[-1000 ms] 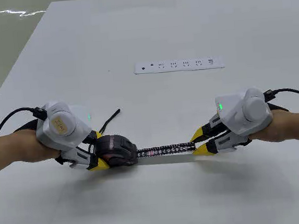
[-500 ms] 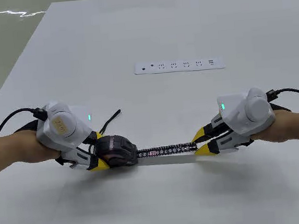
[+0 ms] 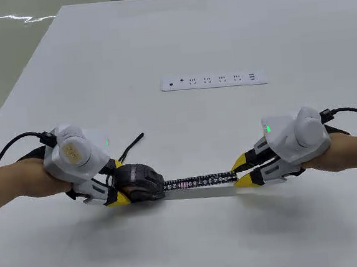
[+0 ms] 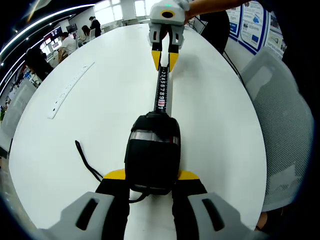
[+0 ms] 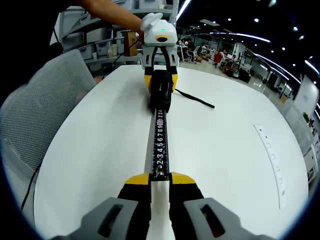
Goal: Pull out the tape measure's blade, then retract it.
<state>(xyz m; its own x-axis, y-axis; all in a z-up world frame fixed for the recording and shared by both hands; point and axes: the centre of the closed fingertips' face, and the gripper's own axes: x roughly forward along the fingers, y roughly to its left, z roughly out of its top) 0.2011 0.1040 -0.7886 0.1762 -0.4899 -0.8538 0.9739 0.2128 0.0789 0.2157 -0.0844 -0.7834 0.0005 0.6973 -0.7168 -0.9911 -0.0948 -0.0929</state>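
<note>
Blade [image 3: 200,181] drawn partway out between two grippers, low over the tabletop [image 3: 176,40].
The left gripper [image 3: 117,180] has its fingers [image 4: 116,175] clenched on the black case [image 3: 138,182] at the tabletop's near side. The right gripper [image 3: 240,171] has its fingers [image 5: 137,179] pinched on the blade's tip. If the right fingers slip or let go all at once, the sprung blade could whip back into the case. A skewed pull could kink it or twist the case in the left grip. The loose strap [image 3: 131,144] trails beside the case and might snag. Room is wide to the right and ahead, with the power strip [image 3: 213,80] well apart. The near edge is the closer limit.
</note>
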